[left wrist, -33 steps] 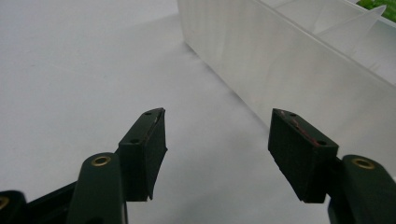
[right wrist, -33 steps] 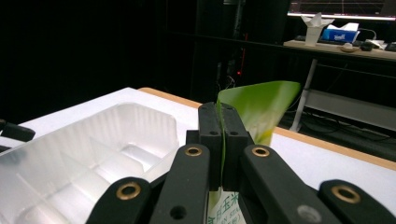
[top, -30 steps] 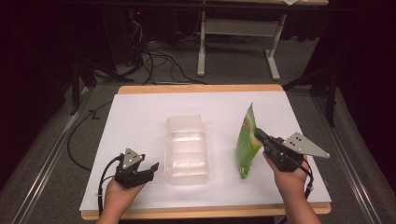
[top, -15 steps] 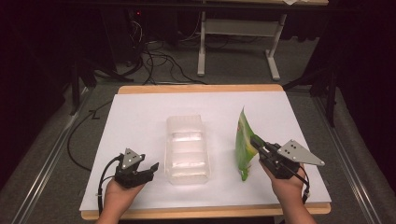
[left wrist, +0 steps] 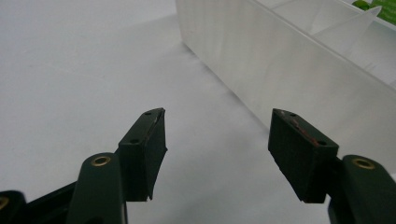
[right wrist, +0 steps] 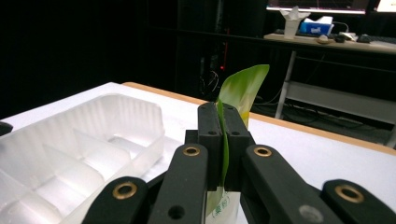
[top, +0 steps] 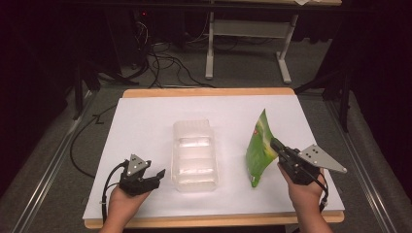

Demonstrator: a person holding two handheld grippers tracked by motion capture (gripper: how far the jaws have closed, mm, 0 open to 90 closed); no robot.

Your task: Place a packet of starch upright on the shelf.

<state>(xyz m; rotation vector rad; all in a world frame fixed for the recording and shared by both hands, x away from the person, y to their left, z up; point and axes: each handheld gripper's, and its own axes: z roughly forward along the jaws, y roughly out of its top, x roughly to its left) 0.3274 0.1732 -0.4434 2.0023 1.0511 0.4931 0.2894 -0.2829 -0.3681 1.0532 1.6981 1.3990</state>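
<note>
High view: the right gripper (top: 278, 145) pinches the green bag (top: 258, 151) upright; the left gripper (top: 156, 175), jaws wide, should steady the clear tray (top: 193, 127) during loading.

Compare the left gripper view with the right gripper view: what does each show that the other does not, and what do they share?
Left gripper view alone: the left tool, its jaws wide apart with nothing between them, close above the white table surface and beside the outer side wall of the clear plastic tray.

Right gripper view alone: the right tool clamped on the edge of the green bag, plus a dark room behind with a desk holding a tissue box.

Shared: the divided tray, the white table surface, and some green of the bag.
</note>
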